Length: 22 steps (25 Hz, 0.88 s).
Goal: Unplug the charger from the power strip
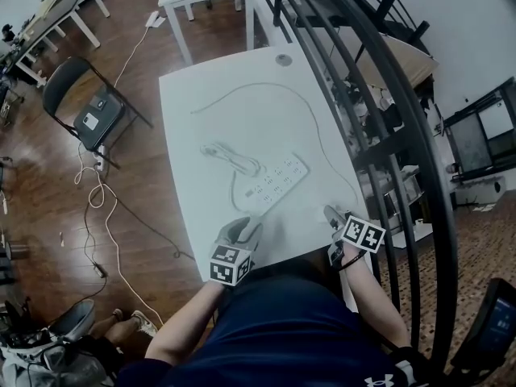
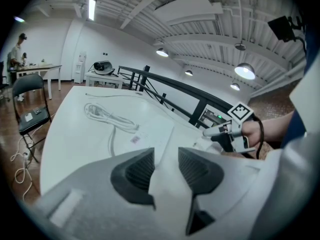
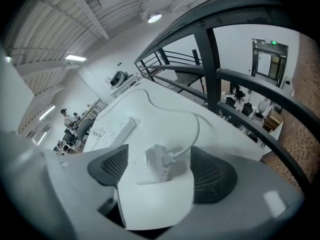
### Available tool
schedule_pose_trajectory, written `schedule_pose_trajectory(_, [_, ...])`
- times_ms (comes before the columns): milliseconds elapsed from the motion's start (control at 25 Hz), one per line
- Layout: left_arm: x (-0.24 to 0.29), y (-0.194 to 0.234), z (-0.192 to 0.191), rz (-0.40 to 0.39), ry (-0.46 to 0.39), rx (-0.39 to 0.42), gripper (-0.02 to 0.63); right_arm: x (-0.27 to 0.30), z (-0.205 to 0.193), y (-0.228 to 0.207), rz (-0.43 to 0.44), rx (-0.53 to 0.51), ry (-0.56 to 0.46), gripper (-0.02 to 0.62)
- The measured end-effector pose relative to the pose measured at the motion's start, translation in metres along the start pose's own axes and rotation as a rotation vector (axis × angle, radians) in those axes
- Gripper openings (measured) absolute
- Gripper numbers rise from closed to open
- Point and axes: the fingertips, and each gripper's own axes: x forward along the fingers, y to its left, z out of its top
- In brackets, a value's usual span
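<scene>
On the white table (image 1: 193, 95) the charger (image 3: 159, 161) is out of the power strip (image 1: 278, 180) and lies on its side near the table's right edge, well apart from the strip. The right gripper (image 1: 332, 214) points down at it with its jaws spread wide: the charger sits on the tabletop between the two dark pads, and neither pad touches it, so nothing is being held on that side. The charger's thin cord (image 3: 198, 131) runs away from it in a long curve across the table. The left gripper (image 1: 242, 226) is at the near end of the power strip, and its own view shows the jaws closed on that white end (the gap between the pads is filled by it), pinning the strip in place. Just beyond the strip lies a bundled cable (image 1: 228, 156), with a loop leading back toward the strip's near end. A dark metal railing (image 1: 387, 79) runs along the table's right side.
</scene>
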Motion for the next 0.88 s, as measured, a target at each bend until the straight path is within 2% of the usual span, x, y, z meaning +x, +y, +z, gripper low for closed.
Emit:
schedule_pose_trajectory(200, [-0.004, -0.001, 0.007, 0.001, -0.017, 0.008, 0.152, -0.018, 0.015, -0.012, -0.083, -0.014, -0.053, 0.391])
schedule_pose_trajectory(320, [-0.009, -0.002, 0.020, 0.006, -0.052, 0.013, 0.146, -0.041, 0.038, -0.015, -0.156, -0.037, -0.133, 0.390])
schedule_pose_trajectory(440, [-0.016, -0.003, 0.038, 0.012, -0.100, 0.016, 0.142, -0.062, 0.066, 0.001, -0.144, -0.073, -0.226, 0.371])
schedule_pose_trajectory(520, [-0.021, -0.004, 0.051, 0.014, -0.133, 0.015, 0.139, -0.073, 0.080, 0.020, -0.098, -0.087, -0.267, 0.348])
schedule_pose_trajectory(600, [-0.026, -0.007, 0.063, 0.012, -0.165, 0.015, 0.137, -0.080, 0.090, 0.046, -0.017, -0.104, -0.295, 0.324])
schedule_pose_trajectory(720, [-0.035, -0.012, 0.081, 0.003, -0.212, 0.017, 0.130, -0.090, 0.094, 0.102, 0.186, -0.141, -0.310, 0.201])
schedule_pose_trajectory(800, [-0.042, -0.018, 0.093, -0.007, -0.242, 0.029, 0.119, -0.096, 0.092, 0.139, 0.312, -0.180, -0.305, 0.065])
schedule_pose_trajectory(880, [-0.048, -0.027, 0.103, -0.020, -0.269, 0.058, 0.096, -0.103, 0.086, 0.166, 0.387, -0.222, -0.302, 0.015])
